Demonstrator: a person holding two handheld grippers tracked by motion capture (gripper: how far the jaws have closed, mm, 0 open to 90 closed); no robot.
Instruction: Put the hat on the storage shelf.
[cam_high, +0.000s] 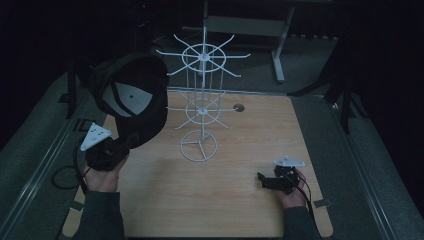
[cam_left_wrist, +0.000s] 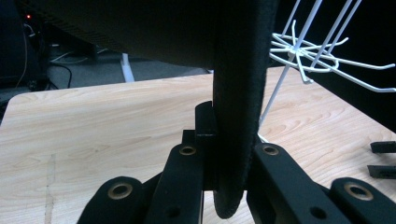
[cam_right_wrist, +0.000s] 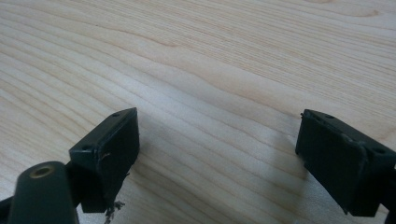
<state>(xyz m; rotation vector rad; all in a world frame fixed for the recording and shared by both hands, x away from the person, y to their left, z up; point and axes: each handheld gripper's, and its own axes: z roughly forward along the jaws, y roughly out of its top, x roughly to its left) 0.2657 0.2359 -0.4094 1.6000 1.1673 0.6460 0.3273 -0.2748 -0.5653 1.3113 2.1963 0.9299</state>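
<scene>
Cap (cam_high: 134, 95): held up at the left, above the table's (cam_high: 235, 200) left edge.
Left gripper (cam_high: 116, 150): clamped on the cap's brim.
Rack (cam_high: 202, 100): white wire, stands just right of the cap, at the far middle.
Right gripper (cam_high: 265, 181): jaws wide apart, nothing between them, low at near right.

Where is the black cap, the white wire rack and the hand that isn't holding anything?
black cap (cam_high: 145, 107): high view, on its dark crown.
white wire rack (cam_high: 204, 58): high view, on its top wheel hub.
right gripper (cam_right_wrist: 217, 154): right gripper view, midway between its open jaws.
</scene>
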